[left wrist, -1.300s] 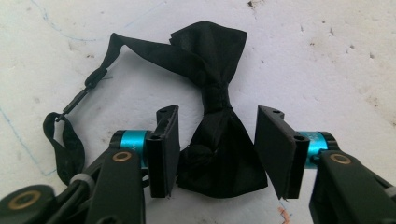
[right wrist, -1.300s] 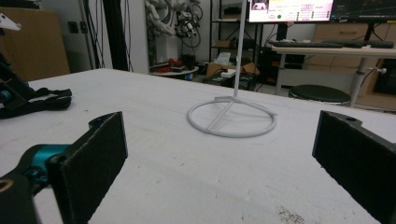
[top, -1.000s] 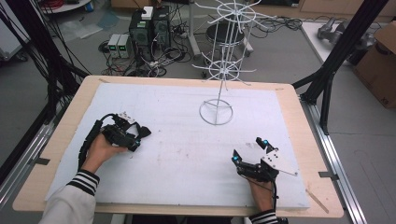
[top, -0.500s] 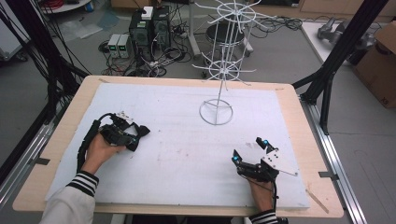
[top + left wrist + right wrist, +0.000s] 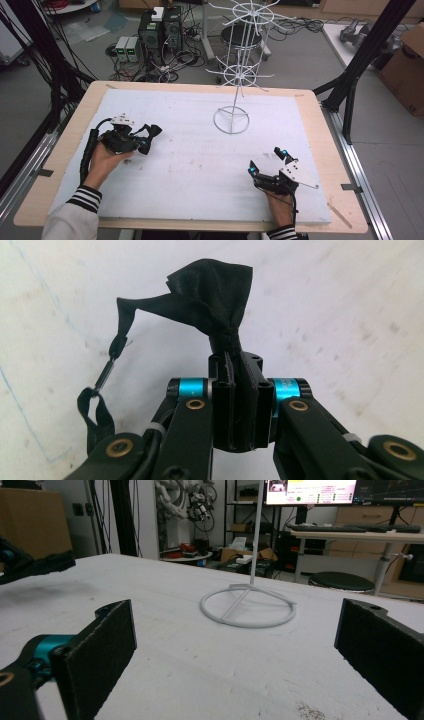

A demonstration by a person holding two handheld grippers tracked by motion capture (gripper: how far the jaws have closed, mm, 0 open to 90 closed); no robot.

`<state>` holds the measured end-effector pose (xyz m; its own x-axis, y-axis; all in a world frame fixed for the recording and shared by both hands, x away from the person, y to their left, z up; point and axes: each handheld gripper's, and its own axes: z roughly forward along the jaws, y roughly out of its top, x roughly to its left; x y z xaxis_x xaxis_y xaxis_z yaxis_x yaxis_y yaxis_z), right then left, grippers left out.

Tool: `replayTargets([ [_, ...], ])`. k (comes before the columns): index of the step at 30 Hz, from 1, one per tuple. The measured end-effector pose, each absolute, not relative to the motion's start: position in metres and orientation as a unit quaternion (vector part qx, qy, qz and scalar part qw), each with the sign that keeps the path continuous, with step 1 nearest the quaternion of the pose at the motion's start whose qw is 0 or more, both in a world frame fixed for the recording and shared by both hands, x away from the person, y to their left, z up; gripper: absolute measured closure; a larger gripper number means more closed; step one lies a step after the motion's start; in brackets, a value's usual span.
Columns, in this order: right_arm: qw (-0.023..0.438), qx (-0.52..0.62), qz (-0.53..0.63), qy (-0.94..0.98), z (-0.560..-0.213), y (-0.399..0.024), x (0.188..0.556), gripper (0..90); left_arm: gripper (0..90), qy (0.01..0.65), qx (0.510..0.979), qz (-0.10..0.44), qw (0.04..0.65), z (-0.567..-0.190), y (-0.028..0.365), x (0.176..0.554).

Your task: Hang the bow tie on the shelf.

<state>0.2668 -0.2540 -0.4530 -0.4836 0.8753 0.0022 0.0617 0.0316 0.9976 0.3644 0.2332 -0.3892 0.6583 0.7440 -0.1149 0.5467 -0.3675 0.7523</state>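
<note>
High view shows the white surface [image 5: 200, 165] carrying a white wire rack [image 5: 240, 75], whose ring base stands toward the far middle, well apart from both hands. Toward its near right edge the right tool [image 5: 267, 161] rests low with its jaws spread wide and nothing between them. On the left, the left tool [image 5: 150, 137] has its jaws clamped tight on a pinched fold of black fabric [image 5: 210, 295], whose strap [image 5: 102, 380] trails down toward the surface.
</note>
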Motion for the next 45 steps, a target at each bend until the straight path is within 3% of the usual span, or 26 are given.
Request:
replayTargets([
  [15,0.346,0.372,0.587,0.631,-0.453,-0.253,0.266,2.2,84.4,0.353,0.756,0.149,0.530,-0.367,0.226,0.353],
  [26,0.347,0.371,0.586,0.632,-0.453,-0.253,0.267,2.2,84.5,0.318,0.743,0.185,0.560,-0.340,0.202,0.353],
  [45,0.345,0.372,0.587,0.631,-0.453,-0.253,0.266,2.2,84.5,0.275,0.735,0.188,0.590,-0.310,0.144,0.371],
])
